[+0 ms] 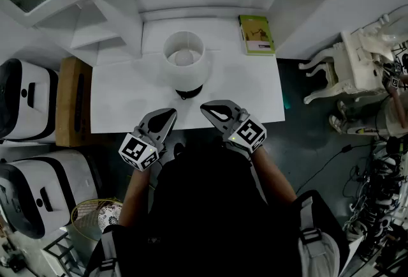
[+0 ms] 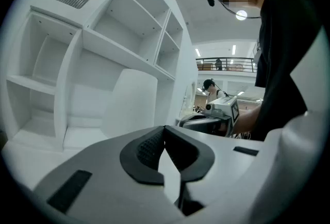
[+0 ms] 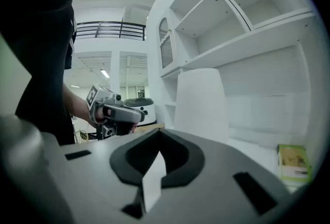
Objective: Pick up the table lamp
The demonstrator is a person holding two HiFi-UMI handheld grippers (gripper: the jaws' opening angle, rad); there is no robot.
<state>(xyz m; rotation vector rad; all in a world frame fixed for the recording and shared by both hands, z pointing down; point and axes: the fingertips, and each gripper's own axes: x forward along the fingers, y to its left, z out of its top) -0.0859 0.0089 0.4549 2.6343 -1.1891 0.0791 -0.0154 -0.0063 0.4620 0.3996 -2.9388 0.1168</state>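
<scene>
On desk (image 1: 127,103) near lamp (image 1: 183,55): green bk (image 1: 256,34), cover txt illegible.

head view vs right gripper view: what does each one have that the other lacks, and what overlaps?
Only the head view: the table lamp from above, its black base, and the floor cables.
Only the right gripper view: a balcony railing and ceiling lights.
Both: the lamp shade, green book, white shelf unit, left tongs and right tongs, both shut and empty.
</scene>
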